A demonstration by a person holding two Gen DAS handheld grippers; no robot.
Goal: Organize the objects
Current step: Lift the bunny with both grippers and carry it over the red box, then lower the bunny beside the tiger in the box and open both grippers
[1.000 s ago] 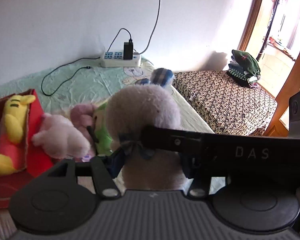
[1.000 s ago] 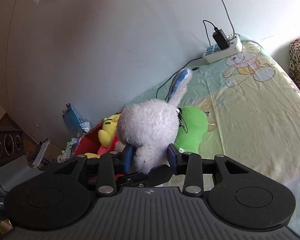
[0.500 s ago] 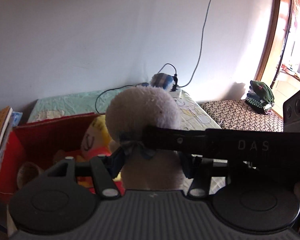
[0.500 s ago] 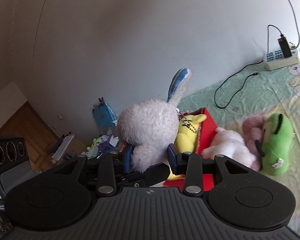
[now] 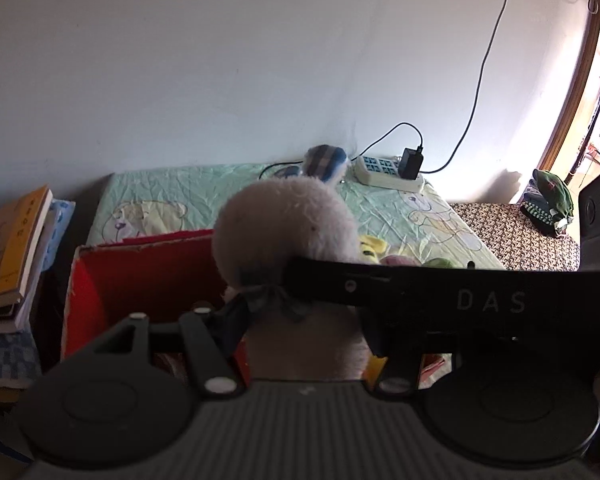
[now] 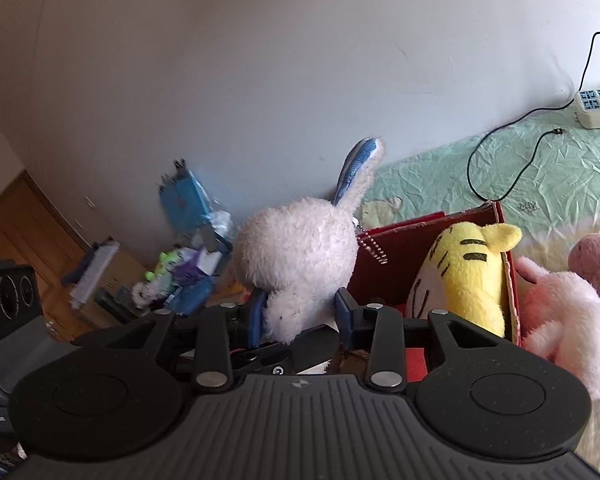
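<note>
Nearest to us, both grippers are clamped on the same white plush rabbit [image 6: 296, 256]: the right gripper [image 6: 300, 316] pinches its lower body between blue pads, and the left gripper [image 5: 304, 328] squeezes it below the head, where a dark bow [image 5: 272, 300] sits. In the left wrist view the right gripper's black body crosses from 3 o'clock in front of the rabbit. Just beyond our fingers the rabbit hangs at the near edge of a red box [image 5: 140, 276], its striped blue ear [image 6: 360, 168] pointing toward 1 o'clock and a bead chain [image 6: 370, 246] dangling at its side. Inside the box, at 3 o'clock from the rabbit in the right wrist view, lies a yellow striped plush [image 6: 468, 272]; outside the box wall, further toward 3 o'clock, rests a pink plush [image 6: 568, 312] on the bed. At 9 o'clock in the left wrist view a stack of books [image 5: 12, 256] stands beside the box. Farther back we see the green bedsheet [image 5: 188, 188], then a power strip [image 5: 384, 172] with a black charger [image 5: 411, 163] against the wall at 12 to 1 o'clock, and folded clothes [image 5: 550, 204] at 2 o'clock.
</note>
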